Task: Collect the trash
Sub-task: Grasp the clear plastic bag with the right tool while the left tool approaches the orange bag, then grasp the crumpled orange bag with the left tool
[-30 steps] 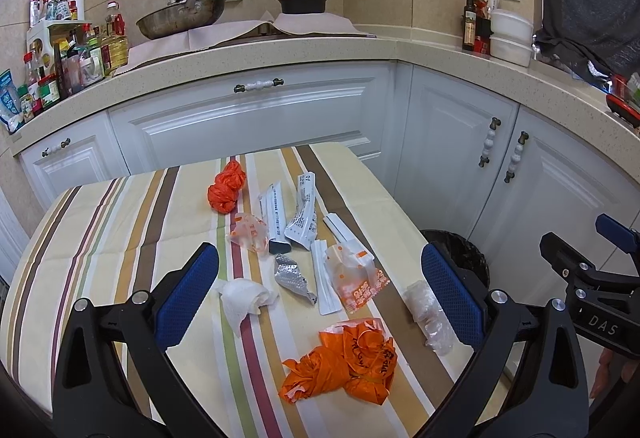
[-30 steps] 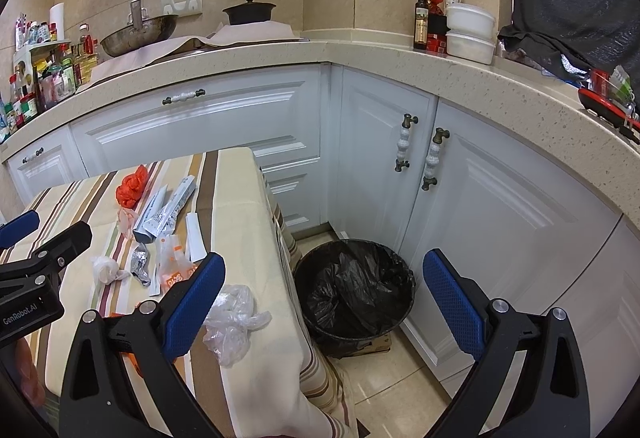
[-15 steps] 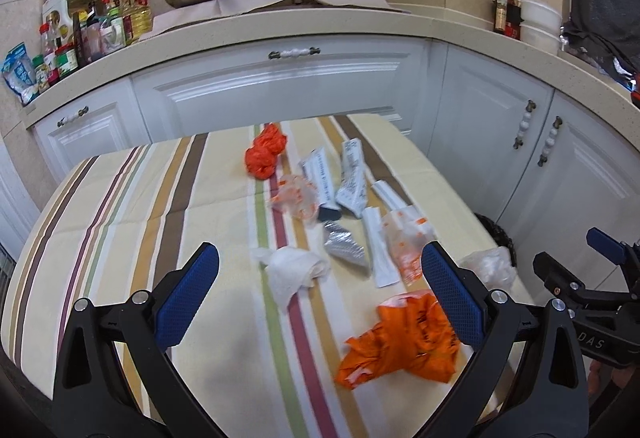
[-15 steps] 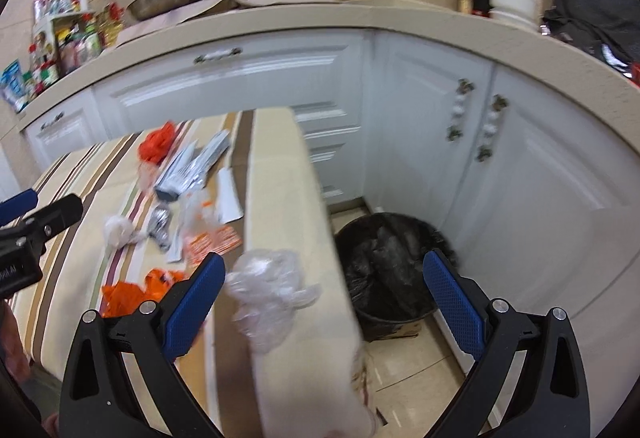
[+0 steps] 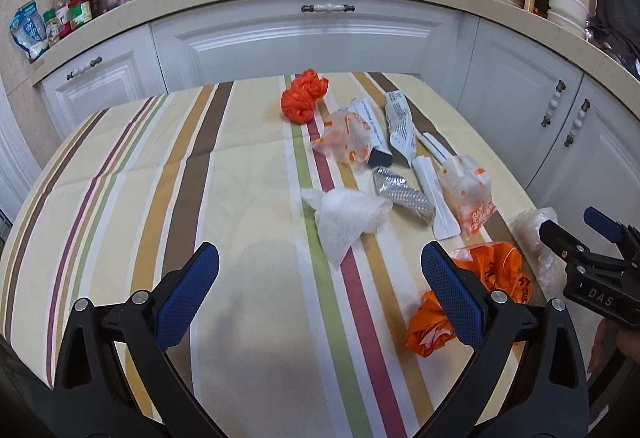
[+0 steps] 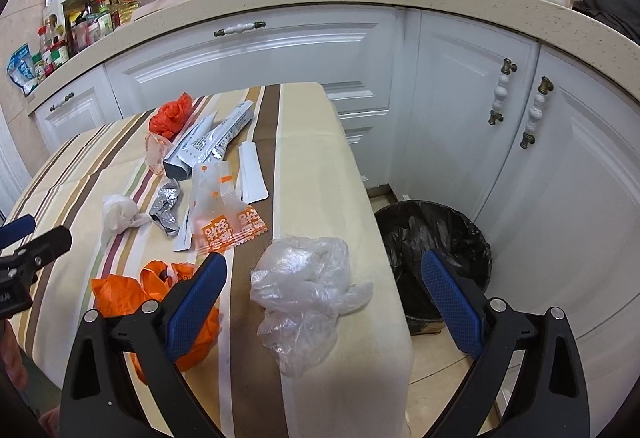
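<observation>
Right tool (image 6: pixel 322 292): fingers spread wide, nothing between them; hangs over the worktop's right edge.
Clear plastic bag (image 6: pixel 308 290): crumpled, on the worktop (image 6: pixel 320 157) at its right edge, directly ahead of the right tool and lying in the gap between its fingers; no clear long axis.
Left tool (image 5: pixel 318 288): fingers spread, empty, over bare cloth nearer the worktop's middle.
Nearer tool: the right one; from the left tool the clear bag lies far to the right.
Orange bag (image 5: pixel 480 290): crumpled, beside the left tool's right finger.
Other litter: tissue (image 5: pixel 348 220), foil wrapper (image 5: pixel 402 193), packets, all further in on the worktop.
Bin (image 6: pixel 436 254): black-lined, on the floor, right of the worktop, below the edge.
Likely move: close on the clear bag, carry it right.
</observation>
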`<state>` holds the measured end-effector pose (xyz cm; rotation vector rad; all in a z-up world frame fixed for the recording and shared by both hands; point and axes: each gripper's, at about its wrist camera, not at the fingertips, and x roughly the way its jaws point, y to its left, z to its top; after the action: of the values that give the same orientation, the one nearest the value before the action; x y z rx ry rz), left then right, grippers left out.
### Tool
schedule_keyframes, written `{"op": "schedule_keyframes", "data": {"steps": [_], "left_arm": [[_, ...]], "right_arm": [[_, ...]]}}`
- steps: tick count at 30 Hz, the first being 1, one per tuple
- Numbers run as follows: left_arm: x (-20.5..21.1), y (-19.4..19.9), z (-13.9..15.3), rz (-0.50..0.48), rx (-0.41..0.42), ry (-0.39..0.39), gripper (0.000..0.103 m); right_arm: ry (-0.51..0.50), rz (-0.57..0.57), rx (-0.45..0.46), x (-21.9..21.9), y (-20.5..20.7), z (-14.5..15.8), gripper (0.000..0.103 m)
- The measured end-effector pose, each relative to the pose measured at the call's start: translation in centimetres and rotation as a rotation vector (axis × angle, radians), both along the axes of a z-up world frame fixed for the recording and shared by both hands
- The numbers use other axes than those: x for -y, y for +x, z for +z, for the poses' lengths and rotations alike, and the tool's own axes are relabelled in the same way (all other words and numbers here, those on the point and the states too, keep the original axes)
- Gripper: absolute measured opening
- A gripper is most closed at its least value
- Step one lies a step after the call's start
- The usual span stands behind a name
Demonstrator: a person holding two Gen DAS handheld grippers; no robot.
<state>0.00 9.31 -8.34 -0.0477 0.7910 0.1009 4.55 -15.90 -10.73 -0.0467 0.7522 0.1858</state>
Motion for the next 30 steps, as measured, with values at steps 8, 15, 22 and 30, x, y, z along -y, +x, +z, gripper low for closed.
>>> {"op": "schedule_keyframes", "data": {"steps": [8,15,22,30], "left_arm": [[-0.3,0.2,-0.7,-0.018,-0.019,-0.029,0.097],[1.6,0.0,-0.3,-0.083,-0.002,-0.043,0.097],[4.4,-0.2,-0.9,-0.143,-0.030,-0.024,0.081],[6.6,-0.5,-2.2,-0.194,-0.070,0.010,0.073]], "right_arm": [[0.010,0.061,-0.067,-0.8,0.8,-1.8,0.057],[0.021,0.071,-0.049,-0.5,0.5,-1.6,0.051],[0.044,0.054,-0.030,0.9,-0.1,-1.2,0.051],[0.066,0.031,-0.011,2.4,-0.6,-0.9,0.051]]}}
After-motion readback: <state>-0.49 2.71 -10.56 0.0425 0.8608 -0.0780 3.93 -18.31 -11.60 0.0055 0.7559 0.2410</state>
